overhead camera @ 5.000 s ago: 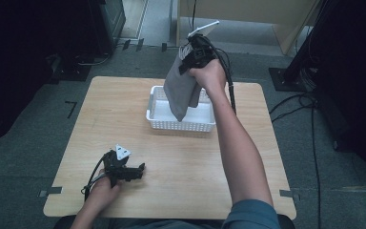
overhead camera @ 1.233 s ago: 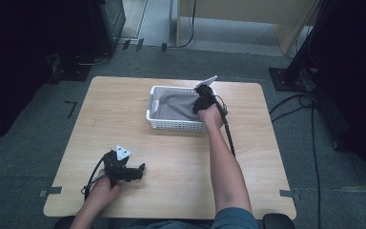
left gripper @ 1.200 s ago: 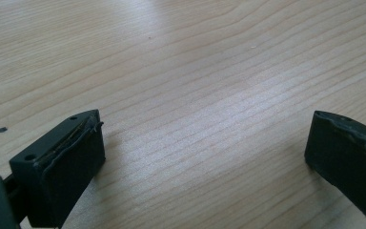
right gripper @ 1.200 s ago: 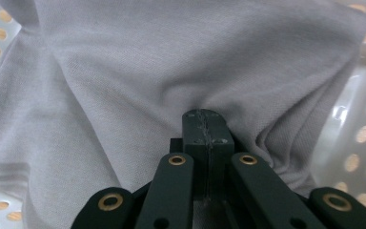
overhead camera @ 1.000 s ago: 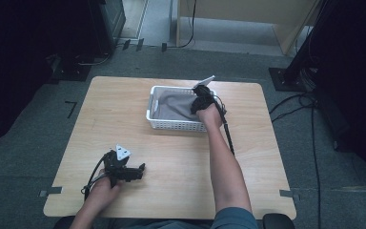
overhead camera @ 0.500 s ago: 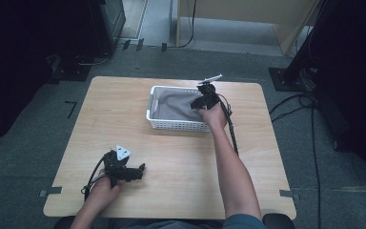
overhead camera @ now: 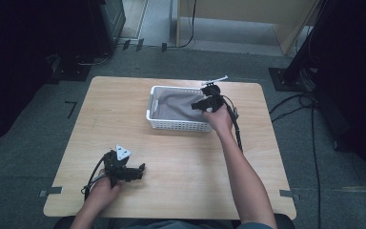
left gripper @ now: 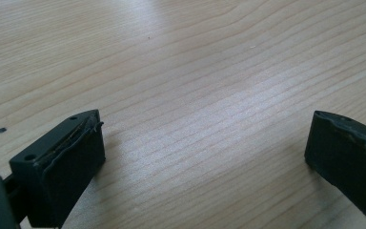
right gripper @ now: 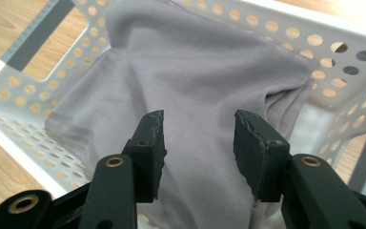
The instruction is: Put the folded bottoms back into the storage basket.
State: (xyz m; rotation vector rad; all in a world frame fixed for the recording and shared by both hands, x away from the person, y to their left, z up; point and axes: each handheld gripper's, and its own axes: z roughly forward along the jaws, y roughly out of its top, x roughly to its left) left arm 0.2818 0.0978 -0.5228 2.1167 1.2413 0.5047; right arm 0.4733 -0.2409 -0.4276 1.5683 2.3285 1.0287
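I am working the right hand-held gripper (right gripper: 198, 143) above the white perforated plastic basket (overhead camera: 158, 122), which is sitting toward the far side of the pale wooden table (overhead camera: 124, 114), and the soft grey cloth garment (right gripper: 181, 81) is lying bunched inside that basket. The jaws have just been opening and are standing partly apart, pads clear of the fabric, with nothing held. I judge that the release is the step in hand, so I am aiming to lift straight up, keeping the pads off the folds so no cloth is dragging over the rim. The left hand-held gripper (overhead camera: 136, 170) is resting wide open and empty at the near left of the table. The right gripper view is showing the cloth's creases and the gap beside the pads, while the high view is showing the basket's place on the table.
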